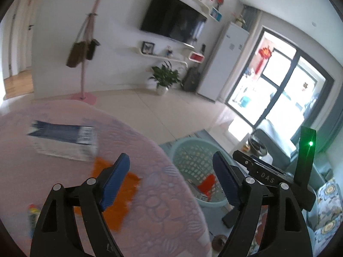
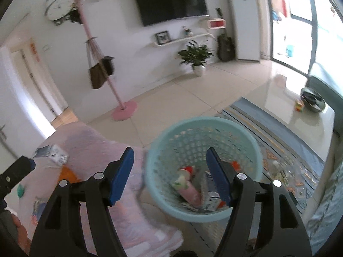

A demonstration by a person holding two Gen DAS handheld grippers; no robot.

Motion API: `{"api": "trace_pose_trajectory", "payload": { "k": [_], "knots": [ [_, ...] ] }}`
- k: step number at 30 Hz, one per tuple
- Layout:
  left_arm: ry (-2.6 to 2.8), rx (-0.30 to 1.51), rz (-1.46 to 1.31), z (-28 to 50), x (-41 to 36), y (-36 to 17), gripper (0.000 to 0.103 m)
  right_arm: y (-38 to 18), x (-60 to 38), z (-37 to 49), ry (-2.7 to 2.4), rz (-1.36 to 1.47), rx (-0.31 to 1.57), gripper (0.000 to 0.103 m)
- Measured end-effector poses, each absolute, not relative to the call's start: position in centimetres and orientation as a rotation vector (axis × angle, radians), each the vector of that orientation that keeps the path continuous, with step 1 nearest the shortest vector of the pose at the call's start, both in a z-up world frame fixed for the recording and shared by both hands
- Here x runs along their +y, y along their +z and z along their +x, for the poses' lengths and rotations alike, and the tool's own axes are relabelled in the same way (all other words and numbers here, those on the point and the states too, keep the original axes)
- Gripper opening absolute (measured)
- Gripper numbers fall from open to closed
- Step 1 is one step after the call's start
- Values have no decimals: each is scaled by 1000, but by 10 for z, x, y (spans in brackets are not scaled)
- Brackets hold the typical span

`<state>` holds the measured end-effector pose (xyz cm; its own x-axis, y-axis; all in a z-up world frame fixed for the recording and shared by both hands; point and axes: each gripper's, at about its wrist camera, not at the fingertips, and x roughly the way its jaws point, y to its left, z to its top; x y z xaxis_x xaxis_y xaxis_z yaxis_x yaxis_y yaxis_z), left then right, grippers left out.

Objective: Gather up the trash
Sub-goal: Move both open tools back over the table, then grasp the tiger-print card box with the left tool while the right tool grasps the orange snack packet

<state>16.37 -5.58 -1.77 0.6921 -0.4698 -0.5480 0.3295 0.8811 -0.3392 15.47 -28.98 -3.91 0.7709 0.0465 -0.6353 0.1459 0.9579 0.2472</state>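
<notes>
The table point(image 1: 150, 224), under a pink cloth, stood just beside the basket point(image 2: 246, 147). Trash already lay inside the basket; an orange wrapper point(image 1: 120, 203) and a blue-white carton point(image 1: 64, 141) lay on the table. The left claw point(image 1: 171, 182) and the right claw point(image 2: 170, 176) were both spread, pinching nothing.

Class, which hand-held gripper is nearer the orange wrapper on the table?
Left. The left hand-held gripper hangs over the orange wrapper; the right hand-held gripper hangs over the basket, beside the table.

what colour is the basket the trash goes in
Light teal, almost mint, with a perforated wall. The basket shows best in the right wrist view.
</notes>
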Motion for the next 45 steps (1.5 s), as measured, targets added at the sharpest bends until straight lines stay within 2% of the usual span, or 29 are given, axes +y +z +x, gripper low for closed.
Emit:
{"api": "trace_pose_trajectory", "payload": {
  "k": [5, 11, 15, 22, 28, 36, 38, 43, 45],
  "knots": [
    [-366, 625, -249, 139, -9, -8, 82, -28, -245, 150, 35, 223, 672, 67],
    [-266, 636, -286, 115, 47, -16, 82, -25, -190, 143, 140, 157, 684, 67],
    [-204, 690, -281, 106, 72, -32, 84, -29, -151, 146, 210, 116, 727, 72],
    [-159, 850, -225, 107, 90, -73, 84, -50, -107, 158, 294, 110, 825, 72],
    [-114, 900, -157, 109, 87, -95, 84, -74, -82, 178, 264, 98, 931, 72],
    [-57, 903, -62, 113, 76, -101, 73, -90, -73, 202, 244, 145, 1013, 72],
    [-38, 889, -39, 108, 74, -100, 59, -91, -68, 204, 227, 135, 1009, 75],
    [-29, 849, -123, 102, 93, -95, 58, -94, -53, 211, 199, 104, 997, 87],
    [-32, 838, -173, 101, 102, -94, 58, -95, -49, 213, 180, 84, 984, 88]
  ]
}}
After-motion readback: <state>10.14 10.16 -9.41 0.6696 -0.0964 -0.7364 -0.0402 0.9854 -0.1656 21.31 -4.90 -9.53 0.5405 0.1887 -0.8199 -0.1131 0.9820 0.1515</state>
